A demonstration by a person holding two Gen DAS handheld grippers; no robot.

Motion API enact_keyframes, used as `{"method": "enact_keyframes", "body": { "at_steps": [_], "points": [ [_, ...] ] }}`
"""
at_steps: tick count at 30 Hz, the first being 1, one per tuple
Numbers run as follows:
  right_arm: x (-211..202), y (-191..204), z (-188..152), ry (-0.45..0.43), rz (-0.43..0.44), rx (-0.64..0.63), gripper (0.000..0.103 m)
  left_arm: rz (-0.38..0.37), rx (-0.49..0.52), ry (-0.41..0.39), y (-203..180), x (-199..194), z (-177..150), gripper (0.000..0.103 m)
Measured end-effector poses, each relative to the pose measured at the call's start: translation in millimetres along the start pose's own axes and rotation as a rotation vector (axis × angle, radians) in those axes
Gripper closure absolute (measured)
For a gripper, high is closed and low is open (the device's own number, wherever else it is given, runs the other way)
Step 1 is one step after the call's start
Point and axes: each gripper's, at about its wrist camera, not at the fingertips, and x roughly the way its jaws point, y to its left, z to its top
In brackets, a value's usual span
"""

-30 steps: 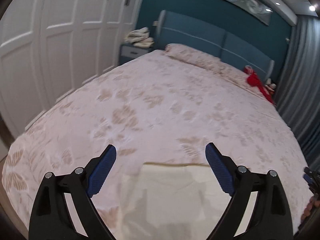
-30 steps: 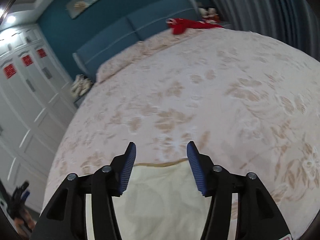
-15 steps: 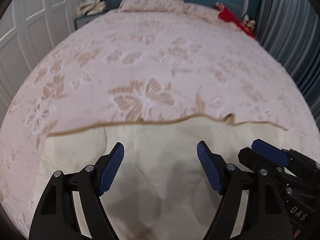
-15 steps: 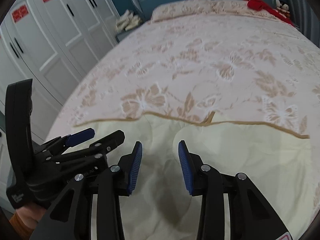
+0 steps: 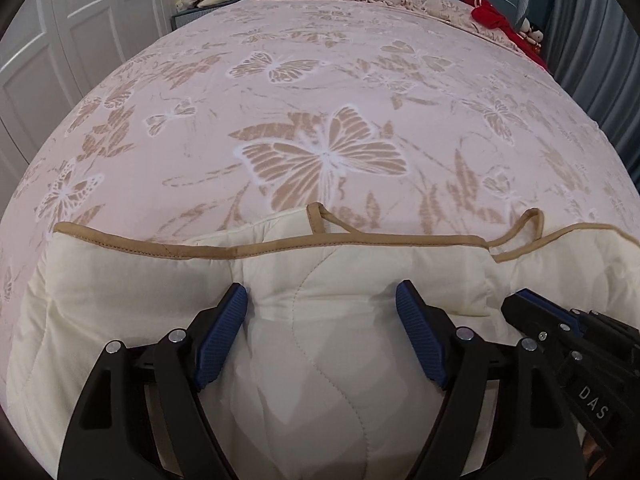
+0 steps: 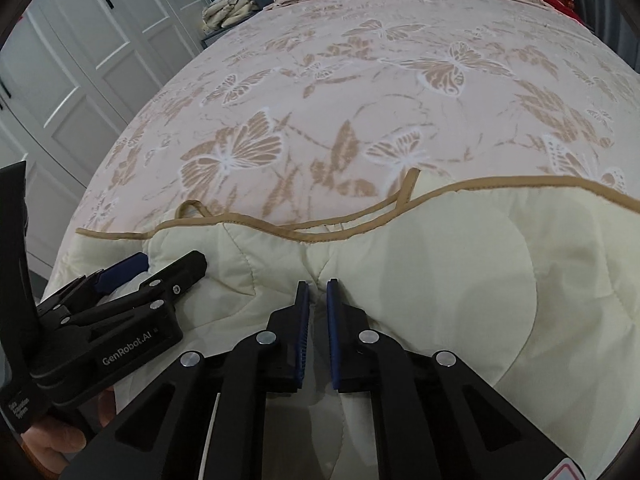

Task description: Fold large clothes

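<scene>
Right wrist view, bed: the bed point(image 6: 400, 92) with its pink butterfly cover fills the room from the white wardrobe side to the curtain side; a second ago both cameras looked far up toward the headboard, and now they look steeply down at the near edge.

Quilt: the cream quilted cover point(image 6: 460, 264), trimmed in tan piping, lies across the foot edge of the bed, its piped border running wavily from the wardrobe side to the curtain side, with two small tan loops point(image 5: 332, 222) standing up off it. A second ago only a strip of it showed between the fingers; now it takes up the whole lower half of both views.

Right gripper: the right gripper point(image 6: 318, 292) has just been closing, from well spread to pressed nearly together, and a raised pleat of the quilt sits pinched between the blue pads, a little back from the piped border.

Left gripper: the left gripper point(image 5: 322, 300) stands wide, fingertips point(image 5: 236, 300) pressed down into the quilt on either side of a stitched seam, clamping nothing. It has narrowed slightly.

Meaning for the task: I'd judge one hand has its hold for the fold and the other has yet to bite; lifting now would drag the quilt up one-sided.
</scene>
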Motion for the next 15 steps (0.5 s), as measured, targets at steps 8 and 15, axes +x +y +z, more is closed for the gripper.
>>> {"method": "enact_keyframes", "body": {
  "at_steps": [8,15],
  "points": [
    [11.6,-2.8,-0.6,-0.013,-0.003,0.013,0.101,0.044,0.030,-0.013,-7.1,7.9,-1.6,0.026],
    [17.5,-0.4,-0.3,-0.021,-0.021,-0.002,0.101,0.079,0.051,-0.021,-12.5,13.2,-2.3,0.024]
  ]
}}
